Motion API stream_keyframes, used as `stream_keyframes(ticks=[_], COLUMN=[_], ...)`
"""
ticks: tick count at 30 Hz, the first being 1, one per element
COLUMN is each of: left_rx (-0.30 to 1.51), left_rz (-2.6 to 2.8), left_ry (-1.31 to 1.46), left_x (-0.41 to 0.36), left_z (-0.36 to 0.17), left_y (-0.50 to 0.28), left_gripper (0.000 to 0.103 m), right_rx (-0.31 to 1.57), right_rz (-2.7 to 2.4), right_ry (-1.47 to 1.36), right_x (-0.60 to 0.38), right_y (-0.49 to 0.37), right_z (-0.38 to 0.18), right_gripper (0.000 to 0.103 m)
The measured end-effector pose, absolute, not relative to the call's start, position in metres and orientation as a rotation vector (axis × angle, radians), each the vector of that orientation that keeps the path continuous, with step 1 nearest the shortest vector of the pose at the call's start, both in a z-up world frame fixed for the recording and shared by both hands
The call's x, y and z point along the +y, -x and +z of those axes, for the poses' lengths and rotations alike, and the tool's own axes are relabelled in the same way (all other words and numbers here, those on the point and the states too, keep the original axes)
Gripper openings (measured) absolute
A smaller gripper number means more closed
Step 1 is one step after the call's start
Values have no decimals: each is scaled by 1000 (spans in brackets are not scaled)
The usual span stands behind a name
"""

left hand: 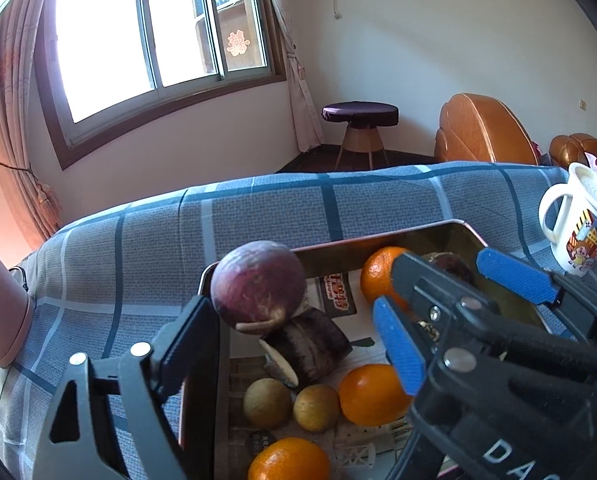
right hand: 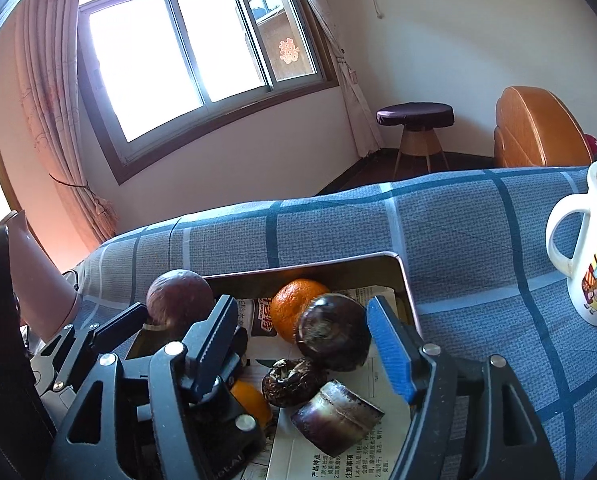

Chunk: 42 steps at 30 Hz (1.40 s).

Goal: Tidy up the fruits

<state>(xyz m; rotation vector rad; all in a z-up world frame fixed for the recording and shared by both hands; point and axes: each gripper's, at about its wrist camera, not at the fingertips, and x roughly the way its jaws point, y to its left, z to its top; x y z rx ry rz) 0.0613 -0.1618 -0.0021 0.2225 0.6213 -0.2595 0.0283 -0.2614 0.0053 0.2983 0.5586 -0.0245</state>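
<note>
1. On the table (right hand: pixel 338 232), which is covered in a blue checked cloth, a metal tray (right hand: pixel 403 276) lined with printed paper holds the fruit.
2. Left gripper (left hand: pixel 294 320): its fingers are spread wide and released. A purple passion fruit (left hand: pixel 258 284) sits at the tray's far-left corner, against the tip of the left finger only. I cannot tell whether it rests on the rim.
3. Right gripper (right hand: pixel 300 312): its fingers are also released, standing apart around a darker round fruit (right hand: pixel 334 332) in the far part of the tray. The blue pad is just beside the fruit and the other finger is clear of it.
4. Just behind that dark fruit lies an orange (right hand: pixel 294 308).
5. Nearer lie a wrinkled dark fruit (right hand: pixel 290 382) and a cut cane piece (right hand: pixel 336 416).
6. Toward the near left are two small tan fruits (left hand: pixel 267 402) and two more oranges (left hand: pixel 372 394).
7. A white mug (right hand: pixel 594 248) stands on the cloth well to the tray's right.
</note>
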Motion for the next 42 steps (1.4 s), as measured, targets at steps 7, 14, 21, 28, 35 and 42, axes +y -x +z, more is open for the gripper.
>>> stream_keyframes(ticks=[7, 14, 21, 28, 35, 42], left_rx=[640, 560, 520, 459, 410, 358], left_rz=[-284, -256, -219, -180, -164, -168], left_ry=[-180, -103, -117, -100, -102, -96], left_x=[-157, -138, -129, -114, -104, -97], left_z=[-1, 11, 9, 14, 18, 21], left_y=[-60, -47, -34, -14, 8, 31], left_gripper=[103, 103, 103, 103, 103, 103], right_rx=[433, 325, 263, 258, 230, 195], right_rz=[-125, -221, -255, -263, -272, -285], right_ry=[-329, -244, -173, -150, -110, -105], right_x=[-275, -269, -255, -247, -235, -231], right_y=[-6, 9, 24, 41, 66, 90], right_z=[18, 23, 31, 31, 34, 37], right_gripper=[77, 78, 79, 79, 79, 79])
